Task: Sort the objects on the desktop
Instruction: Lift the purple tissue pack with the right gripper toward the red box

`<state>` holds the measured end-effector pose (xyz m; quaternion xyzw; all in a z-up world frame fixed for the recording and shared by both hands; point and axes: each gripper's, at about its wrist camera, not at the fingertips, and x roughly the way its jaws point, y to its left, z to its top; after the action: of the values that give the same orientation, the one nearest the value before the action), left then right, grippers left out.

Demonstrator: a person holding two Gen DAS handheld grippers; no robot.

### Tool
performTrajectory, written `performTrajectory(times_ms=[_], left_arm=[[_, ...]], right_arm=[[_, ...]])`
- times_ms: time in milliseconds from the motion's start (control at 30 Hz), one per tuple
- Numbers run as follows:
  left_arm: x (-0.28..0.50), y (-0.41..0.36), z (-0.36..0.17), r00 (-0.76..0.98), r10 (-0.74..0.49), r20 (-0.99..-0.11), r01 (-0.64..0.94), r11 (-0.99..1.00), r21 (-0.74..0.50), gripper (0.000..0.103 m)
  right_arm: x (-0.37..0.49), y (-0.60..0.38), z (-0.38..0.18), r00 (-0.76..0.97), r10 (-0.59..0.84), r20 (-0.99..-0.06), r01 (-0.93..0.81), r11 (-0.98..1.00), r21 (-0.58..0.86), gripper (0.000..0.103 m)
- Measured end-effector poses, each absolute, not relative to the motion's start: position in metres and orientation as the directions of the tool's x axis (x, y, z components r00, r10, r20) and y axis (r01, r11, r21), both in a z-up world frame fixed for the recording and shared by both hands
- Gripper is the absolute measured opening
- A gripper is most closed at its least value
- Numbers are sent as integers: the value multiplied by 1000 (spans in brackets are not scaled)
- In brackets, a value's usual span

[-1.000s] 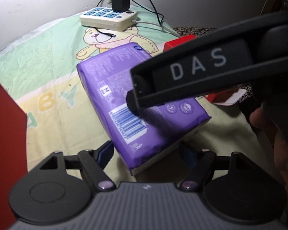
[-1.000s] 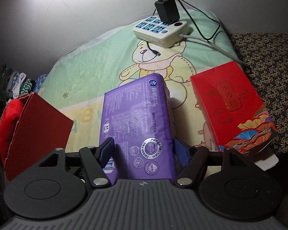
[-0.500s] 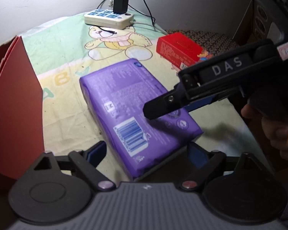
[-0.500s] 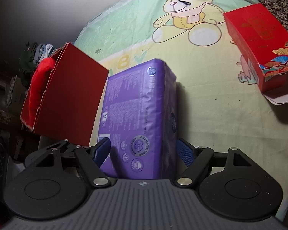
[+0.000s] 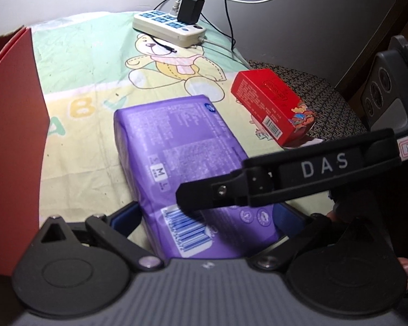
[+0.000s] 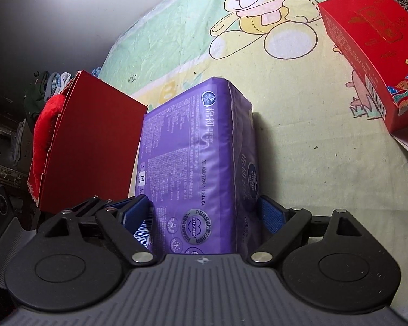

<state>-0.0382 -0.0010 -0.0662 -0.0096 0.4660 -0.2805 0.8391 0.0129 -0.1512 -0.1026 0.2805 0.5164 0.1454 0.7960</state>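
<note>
1. Left gripper (image 5: 206, 218): jaws have just been opening and now stand spread. The purple pack (image 5: 176, 160) lies between the blue pads (image 5: 127, 214), with a visible gap on each side; no pad presses on it.
2. Right gripper (image 6: 204, 213): jaws have likewise just been opening. The pack's near end sits between them, clear of both pads.
3. Pack position: flat on the bear cloth (image 6: 299, 135), its left side just beside the red bag (image 6: 95, 141). A second ago it lay further from the bag.
4. Judgement: the pack appears released beside the bag, so this placement is probably finished. The red box (image 5: 272, 106), right of the pack and apart from it, is likely unsorted.
5. Hidden or unclear:
   - the pack's near end, under both gripper bodies;
   - whether pack and bag touch;
   - the bag's inside;
   - the strip (image 5: 168, 27) beyond the pack, cut off in the right view.
</note>
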Motion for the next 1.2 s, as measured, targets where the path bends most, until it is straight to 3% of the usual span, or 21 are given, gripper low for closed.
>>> performTrajectory(times_ms=[233,400,567,767,900,1200], left_arm=[[-77,-8,-38,471,-482,-739,533,823,-197,100],[-98,-23,-8,597,-458,-659,591,806,-25,100],[-99,-3,19,655,-452,-606,562,827,-10,100],[-103,55,62,719,-466,-515,508,859,-67,100],[-108,100,90,780,-434,-452,478,878,-19,100],[-79,220,104,824,-349,-445,414,909,53,100]], right_arm=[[-18,-156,-92,433,542,-720,52,782,620,87],[-44,-161,-70,502,572,-649,53,728,683,86],[-46,-143,-32,595,501,-629,-31,796,605,85],[-48,-115,17,694,479,-538,-159,830,534,84],[-40,-76,52,728,484,-486,-248,846,471,84],[18,30,63,646,619,-447,-273,734,622,83]])
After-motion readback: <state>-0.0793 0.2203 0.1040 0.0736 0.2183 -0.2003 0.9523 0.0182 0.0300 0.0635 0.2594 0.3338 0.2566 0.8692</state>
